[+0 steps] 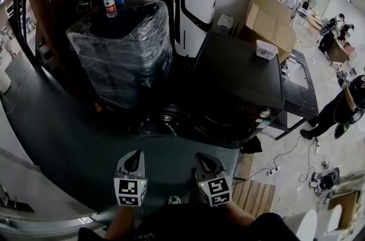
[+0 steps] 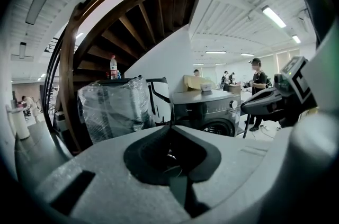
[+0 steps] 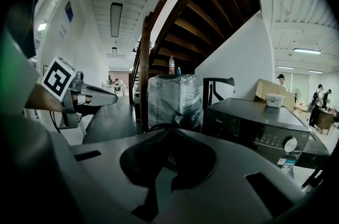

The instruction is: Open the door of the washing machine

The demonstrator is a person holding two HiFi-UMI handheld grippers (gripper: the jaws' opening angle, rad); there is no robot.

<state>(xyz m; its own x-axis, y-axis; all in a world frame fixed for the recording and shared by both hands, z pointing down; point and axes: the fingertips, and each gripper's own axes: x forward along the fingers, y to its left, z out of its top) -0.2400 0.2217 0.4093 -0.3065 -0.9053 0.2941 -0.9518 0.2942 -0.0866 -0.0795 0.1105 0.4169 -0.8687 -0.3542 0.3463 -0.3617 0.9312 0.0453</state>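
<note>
On floor ahead of person: washing machine [image 1: 239,83], well apart from both tongs, door [image 2: 220,127] apparently shut.
Risk: door handle not discernible, so misplaced grip likely to slip off door edge. Film-wrapped stack [image 1: 122,57] just beside machine may obstruct door swing.
Pose: left tongs [image 1: 133,161] and right tongs [image 1: 206,164] side by side near body, aimed forward and slightly down, both pressed together, nothing between.

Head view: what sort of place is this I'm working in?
Probably an open workshop or test hall, not a home laundry room. The washing machine stands on open floor below a wooden staircase, beside a plastic-wrapped appliance and cardboard boxes, with other people working in the background.
</note>
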